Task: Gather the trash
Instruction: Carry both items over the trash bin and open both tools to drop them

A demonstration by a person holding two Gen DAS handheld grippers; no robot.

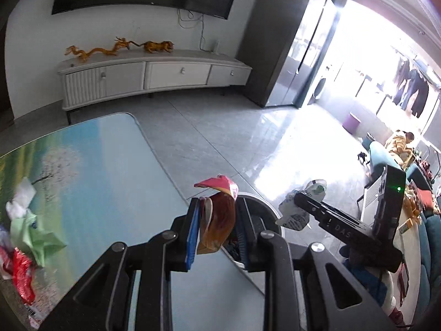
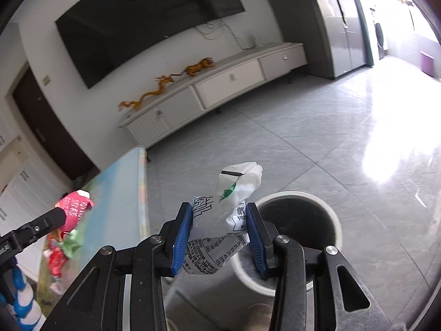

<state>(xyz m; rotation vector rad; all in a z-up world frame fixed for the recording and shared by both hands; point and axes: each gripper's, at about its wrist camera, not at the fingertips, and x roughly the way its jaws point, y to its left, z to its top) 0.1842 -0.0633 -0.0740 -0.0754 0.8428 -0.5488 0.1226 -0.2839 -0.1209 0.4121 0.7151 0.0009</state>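
Note:
My left gripper [image 1: 217, 220] is shut on a red and orange snack wrapper [image 1: 219, 212], held at the table's edge just above the round white trash bin [image 1: 268, 209]. My right gripper [image 2: 219, 234] is shut on a crumpled white printed plastic wrapper [image 2: 220, 220], held just left of the bin's open mouth [image 2: 328, 207]. The right gripper and its white wrapper [image 1: 297, 209] also show in the left wrist view. The left gripper with its red wrapper [image 2: 74, 212] shows at the left of the right wrist view.
More trash lies on the blue-green table [image 1: 104, 165]: a green bag [image 1: 35, 234], white paper [image 1: 20, 201] and red wrappers [image 1: 23, 275]. A white TV cabinet [image 1: 154, 75] stands at the wall. A sofa [image 1: 424, 248] and a cluttered side table are at right.

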